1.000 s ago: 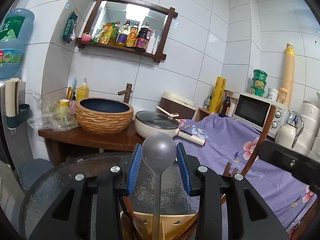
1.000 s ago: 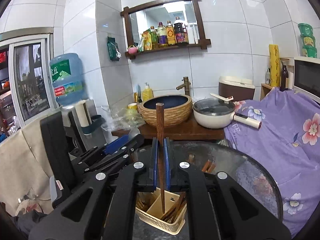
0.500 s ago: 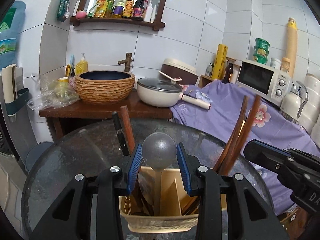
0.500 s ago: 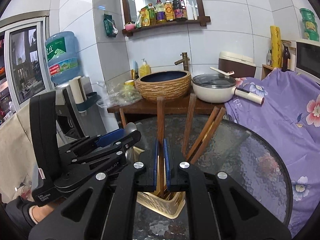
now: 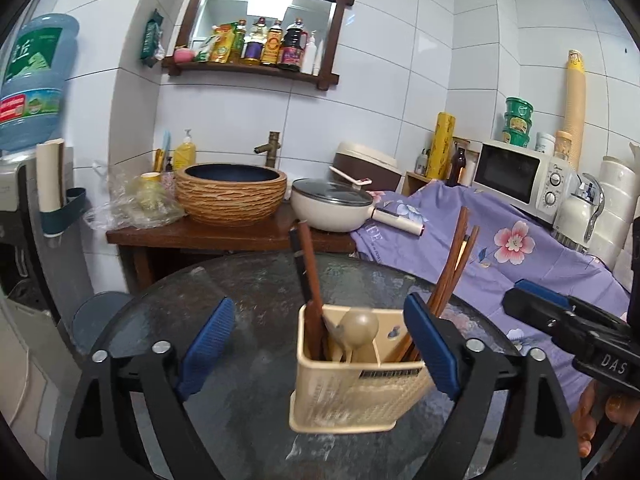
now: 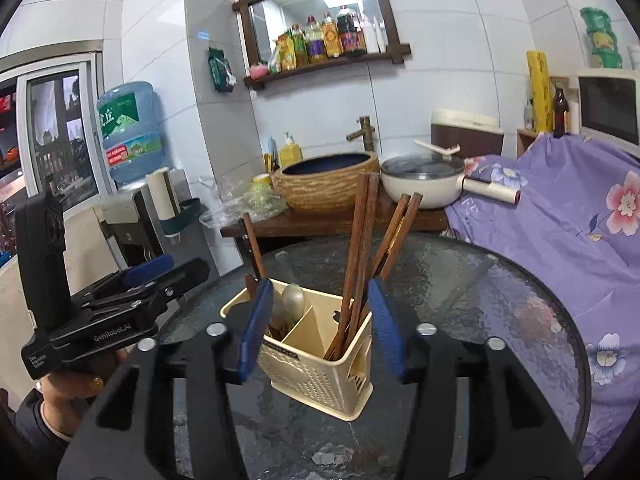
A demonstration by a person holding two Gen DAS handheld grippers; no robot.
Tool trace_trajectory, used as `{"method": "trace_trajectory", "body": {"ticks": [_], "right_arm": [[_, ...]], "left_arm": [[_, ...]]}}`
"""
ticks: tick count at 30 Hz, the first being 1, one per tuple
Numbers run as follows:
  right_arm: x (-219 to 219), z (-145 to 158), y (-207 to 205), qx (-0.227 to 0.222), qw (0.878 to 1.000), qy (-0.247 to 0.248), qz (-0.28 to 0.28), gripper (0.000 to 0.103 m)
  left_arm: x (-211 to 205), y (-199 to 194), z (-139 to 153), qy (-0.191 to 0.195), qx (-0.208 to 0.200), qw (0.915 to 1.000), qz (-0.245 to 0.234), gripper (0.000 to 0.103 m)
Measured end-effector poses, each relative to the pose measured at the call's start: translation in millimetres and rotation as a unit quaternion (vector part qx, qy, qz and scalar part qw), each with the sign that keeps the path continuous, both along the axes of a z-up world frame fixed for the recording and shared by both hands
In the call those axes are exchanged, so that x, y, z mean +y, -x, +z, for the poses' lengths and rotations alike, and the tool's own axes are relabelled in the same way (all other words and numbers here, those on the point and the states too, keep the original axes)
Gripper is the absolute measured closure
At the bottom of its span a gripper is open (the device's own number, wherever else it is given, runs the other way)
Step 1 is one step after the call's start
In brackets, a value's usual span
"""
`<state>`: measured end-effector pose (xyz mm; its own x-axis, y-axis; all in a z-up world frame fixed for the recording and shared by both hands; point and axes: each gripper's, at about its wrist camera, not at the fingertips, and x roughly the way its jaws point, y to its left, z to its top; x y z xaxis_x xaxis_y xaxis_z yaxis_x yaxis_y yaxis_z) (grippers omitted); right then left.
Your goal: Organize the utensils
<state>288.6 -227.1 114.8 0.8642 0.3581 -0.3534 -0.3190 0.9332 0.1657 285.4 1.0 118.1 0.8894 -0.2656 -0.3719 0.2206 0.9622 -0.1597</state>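
A cream plastic utensil caddy (image 5: 352, 392) stands on the round glass table (image 5: 248, 280). A beige spoon (image 5: 357, 326) stands in its left compartment beside dark wooden handles (image 5: 310, 268). Brown wooden chopsticks (image 5: 454, 264) lean in its right compartment. My left gripper (image 5: 320, 344) is open and empty, its blue pads (image 5: 208, 344) wide apart on both sides of the caddy. In the right wrist view the caddy (image 6: 320, 356) holds the spoon (image 6: 293, 300) and the chopsticks (image 6: 362, 256). My right gripper (image 6: 320, 332) is open and empty around the caddy.
Behind the table a wooden counter (image 5: 224, 234) carries a woven basin (image 5: 232, 194) and a lidded white pan (image 5: 332, 210). A purple floral cloth (image 5: 500, 240) covers things at the right, beside a microwave (image 5: 516, 176). A water dispenser (image 6: 128, 132) stands at the left.
Both grippers opened and drew back. The left let go of the spoon and the right let go of the chopstick; both now stand in the caddy.
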Motion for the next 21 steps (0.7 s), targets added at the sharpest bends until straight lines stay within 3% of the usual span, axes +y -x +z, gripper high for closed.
{"method": "trace_trajectory", "body": {"ticks": [2, 5, 7, 9, 13, 21], "right_arm": [[2, -3, 13, 0.0, 1.0, 0.009, 0.002, 0.051], [8, -14, 42, -0.004, 1.0, 0.018, -0.001, 0.027], [12, -22, 64, -0.023, 0.999, 0.027, -0.011, 0.025], [15, -32, 83, -0.032, 0.999, 0.037, -0.018, 0.015], [15, -56, 121, -0.049, 0.998, 0.033, -0.036, 0.013], [10, -94, 212, -0.103, 0.992, 0.024, -0.065, 0.006]], "left_arm": [[6, 14, -4, 0.002, 0.012, 0.9999, 0.006, 0.007], [11, 40, -19, 0.003, 0.028, 0.9996, 0.001, 0.007], [13, 54, -30, -0.001, 0.034, 0.9994, 0.005, 0.006], [14, 69, -45, -0.011, 0.05, 0.9986, 0.011, 0.006], [18, 108, -71, -0.019, 0.053, 0.998, 0.027, 0.006], [15, 180, -92, -0.048, 0.02, 0.9972, 0.054, 0.006]]}}
